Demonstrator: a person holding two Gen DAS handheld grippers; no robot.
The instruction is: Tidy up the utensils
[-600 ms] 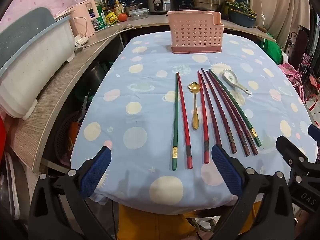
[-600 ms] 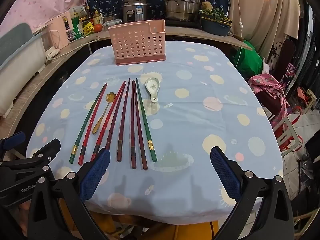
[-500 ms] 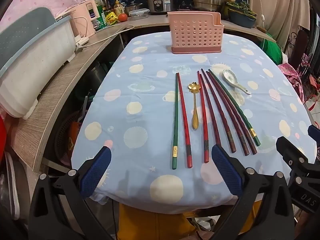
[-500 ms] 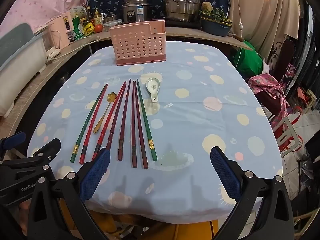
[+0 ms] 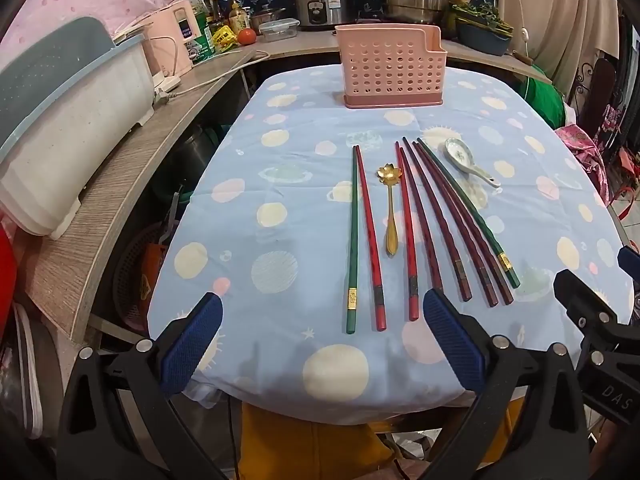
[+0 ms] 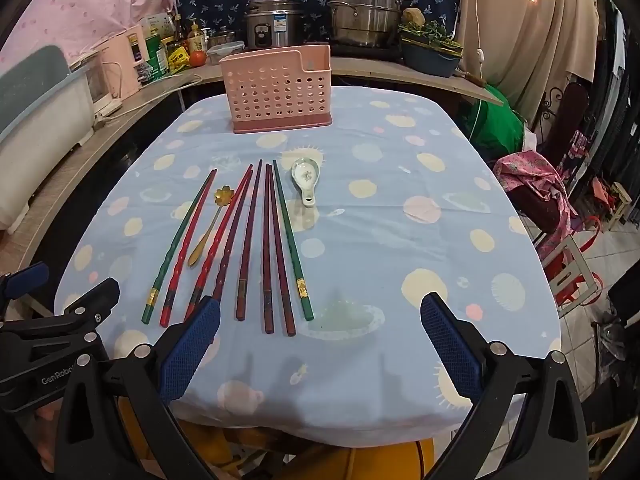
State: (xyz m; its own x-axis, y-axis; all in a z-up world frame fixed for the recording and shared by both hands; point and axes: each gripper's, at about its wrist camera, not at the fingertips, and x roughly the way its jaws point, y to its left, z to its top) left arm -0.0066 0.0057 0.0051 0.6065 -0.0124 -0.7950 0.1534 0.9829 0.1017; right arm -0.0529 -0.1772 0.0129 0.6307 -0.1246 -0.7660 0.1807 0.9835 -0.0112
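Left hand-held gripper (image 5: 320, 344) and right hand-held gripper (image 6: 320, 344) hover wide apart and empty at the counter's (image 5: 280, 380) near edge. Beyond them lie chopsticks (image 5: 412, 232), a gold spoon (image 5: 390, 208) and a ceramic spoon (image 6: 306, 178). The pink holder (image 5: 390, 68) stands farther back; nothing appears sorted yet.

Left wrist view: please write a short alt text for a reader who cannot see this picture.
The open left gripper hovers at the near edge of a table with a blue dotted cloth, holding nothing. On the cloth lie eight chopsticks side by side, a gold spoon among them and a ceramic spoon to their right. A pink perforated utensil holder stands at the far end.
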